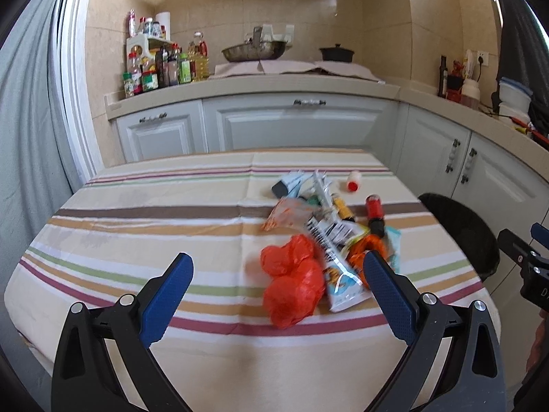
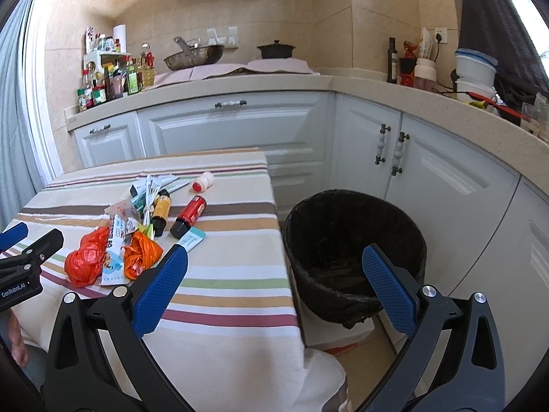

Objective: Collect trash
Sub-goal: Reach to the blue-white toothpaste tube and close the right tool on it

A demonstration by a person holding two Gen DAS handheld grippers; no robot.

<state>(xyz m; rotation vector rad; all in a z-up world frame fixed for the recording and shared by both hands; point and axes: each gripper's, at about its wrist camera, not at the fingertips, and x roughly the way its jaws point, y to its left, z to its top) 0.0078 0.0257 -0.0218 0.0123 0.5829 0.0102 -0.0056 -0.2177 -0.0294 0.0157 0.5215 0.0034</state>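
Striped cloth covers the surface (image 1: 137,226) under both tools. Left tool (image 1: 278,267) is spread wide and empty above a crumpled red bag (image 1: 291,278); right tool (image 2: 274,264) gapes too — holding nothing. Beyond the bag lies a snack wrapper (image 1: 338,264), then a red bottle (image 2: 190,214). A black-lined bin (image 2: 353,250) stands beside the surface — kitchen cabinets (image 2: 233,127) behind.

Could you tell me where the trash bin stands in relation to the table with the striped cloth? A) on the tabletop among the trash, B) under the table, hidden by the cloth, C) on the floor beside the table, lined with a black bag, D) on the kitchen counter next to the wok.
C: in the right wrist view the trash bin with its black liner stands on the floor beside the edge of the table, in front of the white cabinets.
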